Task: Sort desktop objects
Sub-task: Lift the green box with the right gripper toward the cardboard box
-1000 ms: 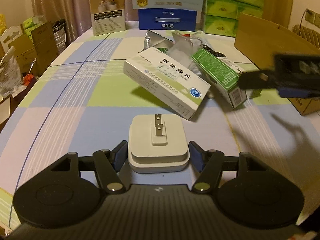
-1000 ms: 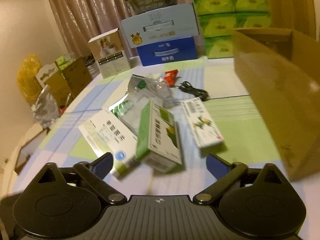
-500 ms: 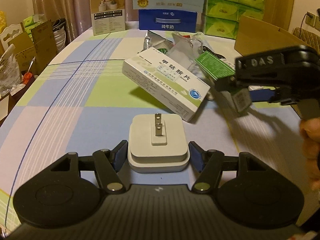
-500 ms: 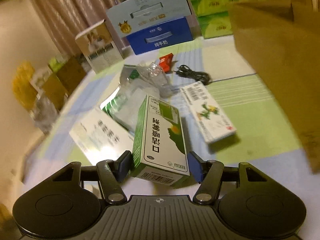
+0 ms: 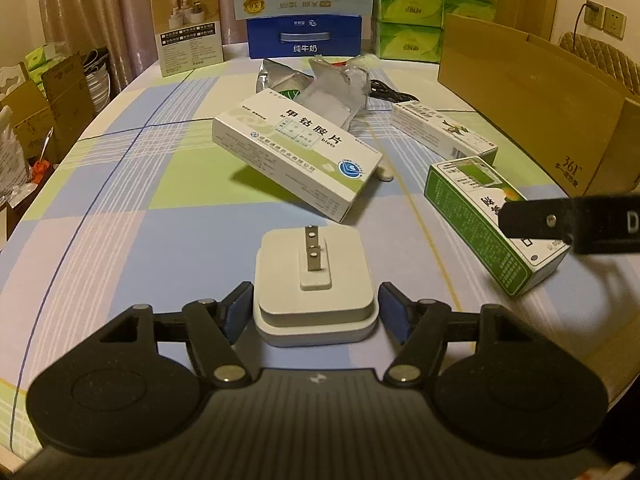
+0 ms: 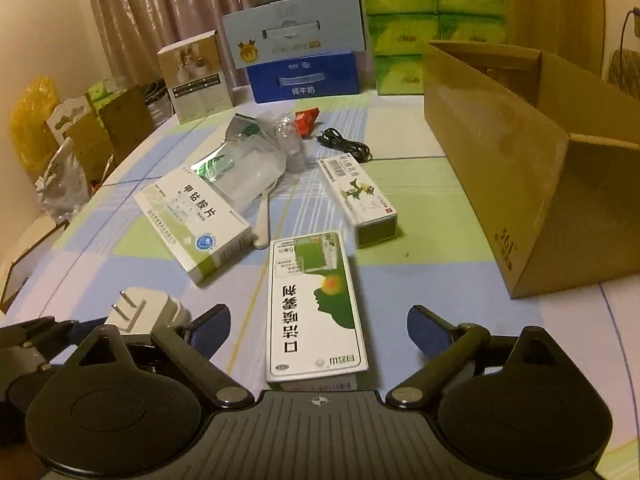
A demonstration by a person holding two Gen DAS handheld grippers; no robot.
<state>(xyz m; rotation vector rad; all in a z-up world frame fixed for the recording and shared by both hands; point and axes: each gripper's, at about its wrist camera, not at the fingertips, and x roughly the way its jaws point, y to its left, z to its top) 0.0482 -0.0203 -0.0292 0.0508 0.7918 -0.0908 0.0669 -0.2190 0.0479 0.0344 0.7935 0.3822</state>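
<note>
My left gripper (image 5: 316,312) sits around a white plug adapter (image 5: 314,280) with its prongs up; the pads stand a little off its sides, so it is open. The adapter also shows in the right wrist view (image 6: 144,312). My right gripper (image 6: 318,332) is open wide, with a green-and-white medicine box (image 6: 314,308) lying flat on the table between its fingers. That box also shows in the left wrist view (image 5: 492,220). A large white medicine box (image 5: 296,152) leans on a pile of foil bags (image 5: 316,88). A slim white box (image 6: 360,196) lies beyond.
A big open cardboard box (image 6: 520,168) stands at the right on the checked tablecloth (image 5: 120,208). A black cable (image 6: 344,146), a red packet (image 6: 306,120), milk cartons (image 6: 304,76) and green tissue packs (image 6: 432,24) are at the back.
My right gripper held the green box half a second ago; now it has opened and the box lies flat on the table nearer the front. The left gripper has not moved.
</note>
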